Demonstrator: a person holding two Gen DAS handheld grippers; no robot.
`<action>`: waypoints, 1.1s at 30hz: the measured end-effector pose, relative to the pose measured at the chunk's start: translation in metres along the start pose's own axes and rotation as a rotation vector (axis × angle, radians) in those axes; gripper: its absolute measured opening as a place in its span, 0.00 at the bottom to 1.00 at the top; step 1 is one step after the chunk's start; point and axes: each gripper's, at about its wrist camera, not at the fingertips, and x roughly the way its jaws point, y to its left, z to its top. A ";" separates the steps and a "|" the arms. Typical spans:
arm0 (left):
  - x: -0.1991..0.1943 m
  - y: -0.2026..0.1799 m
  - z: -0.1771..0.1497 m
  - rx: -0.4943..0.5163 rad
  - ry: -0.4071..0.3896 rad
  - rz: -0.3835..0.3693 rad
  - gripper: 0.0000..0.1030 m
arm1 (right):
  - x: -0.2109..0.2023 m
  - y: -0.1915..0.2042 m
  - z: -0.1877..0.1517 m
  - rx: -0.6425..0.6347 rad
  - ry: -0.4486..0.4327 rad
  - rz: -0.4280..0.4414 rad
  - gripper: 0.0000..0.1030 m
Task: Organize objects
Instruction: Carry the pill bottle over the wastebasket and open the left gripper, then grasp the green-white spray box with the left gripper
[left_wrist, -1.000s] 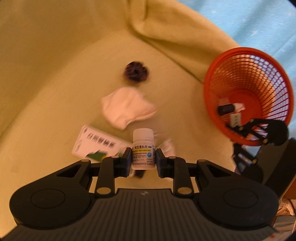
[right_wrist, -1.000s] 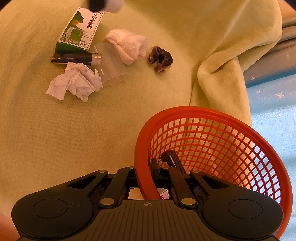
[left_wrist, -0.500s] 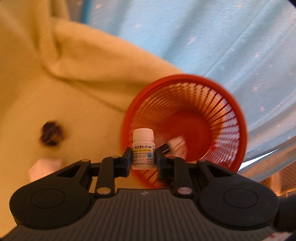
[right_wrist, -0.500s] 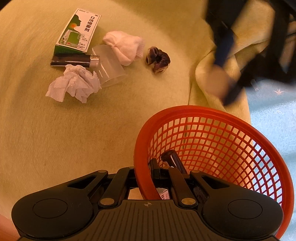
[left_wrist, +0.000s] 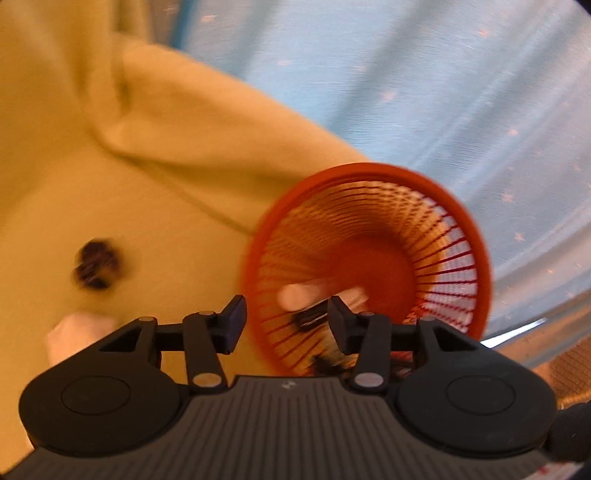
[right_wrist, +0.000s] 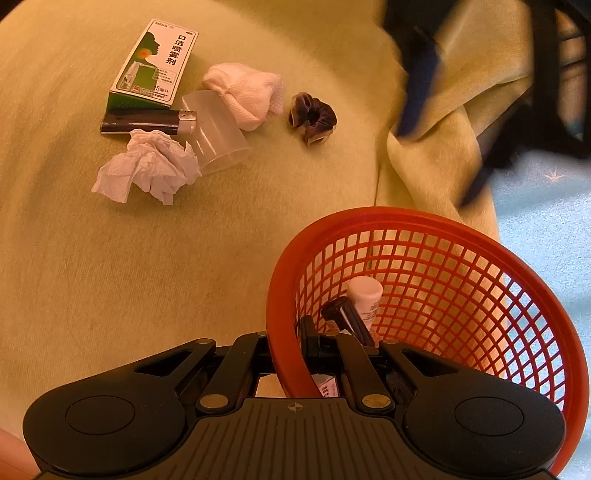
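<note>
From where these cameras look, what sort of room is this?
Probably a bedroom or living room at home: everything lies on a soft yellow-green blanket over pale blue starred fabric. A crumpled tissue, a hair scrunchie and a throat spray box are everyday clutter.

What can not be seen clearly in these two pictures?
- Left wrist view: motion blur smears the white bottle in the orange basket; its label is unreadable.
- Right wrist view: the right gripper and basket wall hide the lower contents.
- Right wrist view, top right: the left gripper is a blurred dark shape.
</note>
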 end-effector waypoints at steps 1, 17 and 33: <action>-0.005 0.007 -0.005 -0.016 -0.003 0.023 0.41 | 0.000 0.000 0.000 0.000 0.000 0.000 0.01; -0.072 0.112 -0.098 -0.176 0.044 0.380 0.53 | -0.001 -0.002 0.000 0.007 0.002 0.010 0.01; -0.044 0.123 -0.118 -0.035 0.081 0.390 0.73 | -0.001 -0.001 -0.001 -0.024 0.002 0.007 0.01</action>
